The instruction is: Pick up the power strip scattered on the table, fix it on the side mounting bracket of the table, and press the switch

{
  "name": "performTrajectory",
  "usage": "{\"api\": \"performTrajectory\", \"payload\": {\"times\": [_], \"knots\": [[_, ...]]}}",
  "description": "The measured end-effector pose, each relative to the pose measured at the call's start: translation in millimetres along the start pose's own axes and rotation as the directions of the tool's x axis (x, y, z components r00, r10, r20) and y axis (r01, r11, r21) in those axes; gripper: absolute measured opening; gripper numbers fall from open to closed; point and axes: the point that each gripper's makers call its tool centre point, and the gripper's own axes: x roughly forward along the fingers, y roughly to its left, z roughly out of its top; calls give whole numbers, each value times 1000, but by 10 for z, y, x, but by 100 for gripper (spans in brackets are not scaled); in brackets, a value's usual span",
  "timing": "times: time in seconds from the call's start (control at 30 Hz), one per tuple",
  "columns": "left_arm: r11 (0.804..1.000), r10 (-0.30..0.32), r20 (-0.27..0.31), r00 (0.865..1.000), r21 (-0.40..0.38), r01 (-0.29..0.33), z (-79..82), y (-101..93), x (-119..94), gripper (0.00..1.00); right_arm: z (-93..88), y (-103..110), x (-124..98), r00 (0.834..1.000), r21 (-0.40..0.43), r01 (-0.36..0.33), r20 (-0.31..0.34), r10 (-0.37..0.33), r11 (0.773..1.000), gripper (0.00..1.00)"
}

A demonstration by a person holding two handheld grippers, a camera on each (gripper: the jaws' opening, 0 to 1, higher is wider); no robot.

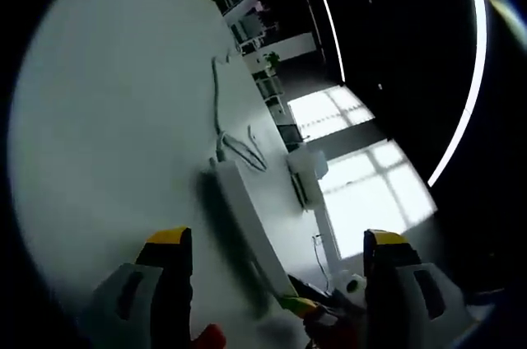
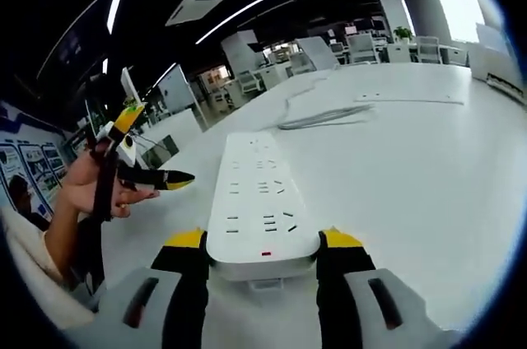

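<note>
- Right tool: we have its jaws pinching the near end of the strip, one jaw on each long side.
- The strip is white and runs straight away from the right tool, socket face up, with a small red mark on its near end.
- Whether the strip rests on the counter or hangs just above it, we cannot tell.
- The strip's cable lies on the counter beyond its far end.
- Left tool: jaws spread wide, nothing between them.
- In the left gripper view we see the strip edge-on, between the left tool's jaws and further out; the right tool's yellow-tipped jaw sits at its near end.
- In the right gripper view the left tool shows at left, held in a hand, beside the strip and apart from it.
</note>
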Motion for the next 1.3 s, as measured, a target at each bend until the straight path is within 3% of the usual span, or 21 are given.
{"api": "performTrajectory", "payload": {"times": [0.37,0.47,0.83,1.3], "knots": [[999,15,-38,999,-28,-17,-45,38,288,89,2,-23,-4,1000,-14,-2,-10,2,1000,47],[999,43,-44,998,14,-42,-85,59,345,90,6,-39,-5,1000,0,-10,-5,10,1000,47],[999,21,-54,998,-36,-23,-175,3,464,90,6,-24,6,999,66,-35,2,35,997,47],[999,5,-72,997,-50,-8,-219,-27,723,91,-16,22,0,999,91,-44,-3,45,995,47]]}}
